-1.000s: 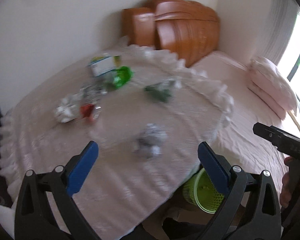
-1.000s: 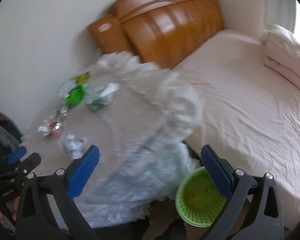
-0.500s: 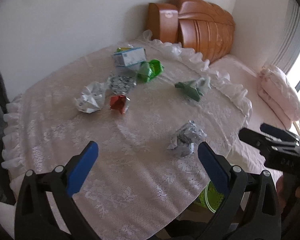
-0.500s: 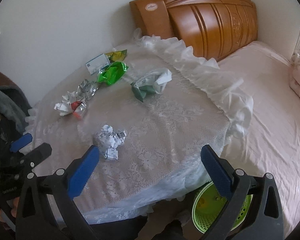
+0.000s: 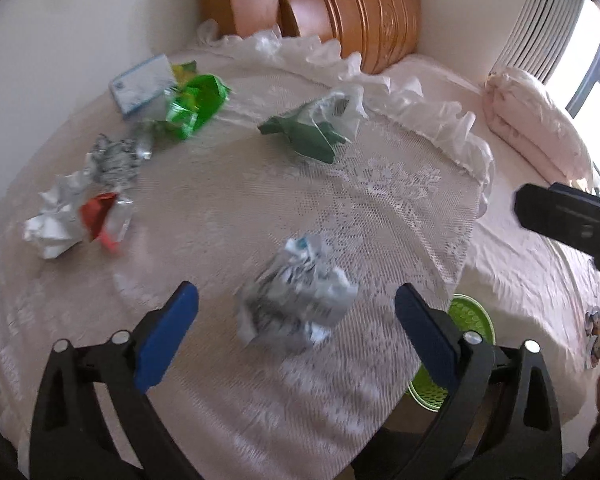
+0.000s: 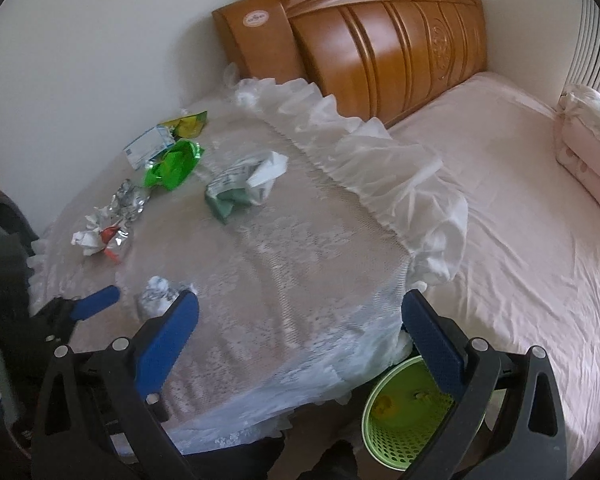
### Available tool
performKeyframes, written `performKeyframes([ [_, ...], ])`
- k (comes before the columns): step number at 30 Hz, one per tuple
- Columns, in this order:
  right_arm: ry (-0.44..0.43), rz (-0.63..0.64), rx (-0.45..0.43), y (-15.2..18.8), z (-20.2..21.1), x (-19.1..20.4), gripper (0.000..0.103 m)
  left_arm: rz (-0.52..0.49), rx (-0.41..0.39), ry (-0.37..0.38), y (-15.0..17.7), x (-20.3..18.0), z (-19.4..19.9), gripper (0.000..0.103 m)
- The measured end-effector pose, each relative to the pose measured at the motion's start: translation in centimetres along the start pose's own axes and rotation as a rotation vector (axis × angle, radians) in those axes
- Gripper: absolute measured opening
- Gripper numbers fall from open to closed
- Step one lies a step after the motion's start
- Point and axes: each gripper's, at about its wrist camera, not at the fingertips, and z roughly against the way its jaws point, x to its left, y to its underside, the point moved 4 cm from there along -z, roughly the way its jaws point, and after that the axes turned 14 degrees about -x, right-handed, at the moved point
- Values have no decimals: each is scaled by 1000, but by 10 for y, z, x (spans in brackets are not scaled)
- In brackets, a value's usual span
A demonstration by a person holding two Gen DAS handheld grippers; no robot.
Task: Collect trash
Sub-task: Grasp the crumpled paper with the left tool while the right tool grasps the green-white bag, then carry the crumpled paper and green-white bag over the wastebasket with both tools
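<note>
**Closing in on the nearest crumpled wad**

Now lower and closer than a second ago: left gripper (image 5: 296,320) down over the crumpled paper ball (image 5: 296,304), jaws just been closing yet still wide, ball between the blue pads but untouched. Nothing held. Right gripper (image 6: 300,336) spread wide and empty, hanging over the front of the lace-covered table (image 6: 284,264).

Step in hand, by judgement: first pickup. Next: sinking a little further, pinching the ball, carrying it right past the table edge to the green basket (image 6: 400,420) below.

Farther off: green-and-white wrapper (image 5: 316,128), red-and-white scraps (image 5: 76,220), bright green packet (image 5: 196,104), small box (image 5: 142,84). Open cloth all round the ball; frilled edge near on the right.
</note>
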Motion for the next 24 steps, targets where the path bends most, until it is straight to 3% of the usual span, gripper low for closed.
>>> performKeyframes([
  [5, -13, -3, 16, -8, -15, -3, 101, 20, 44, 4, 2, 0, -16, 53],
  [15, -59, 59, 5, -43, -96, 40, 101, 71, 2, 0, -8, 20, 6, 48],
  [24, 25, 141, 53, -49, -170, 75, 101, 142, -20, -60, -4, 61, 35, 48],
])
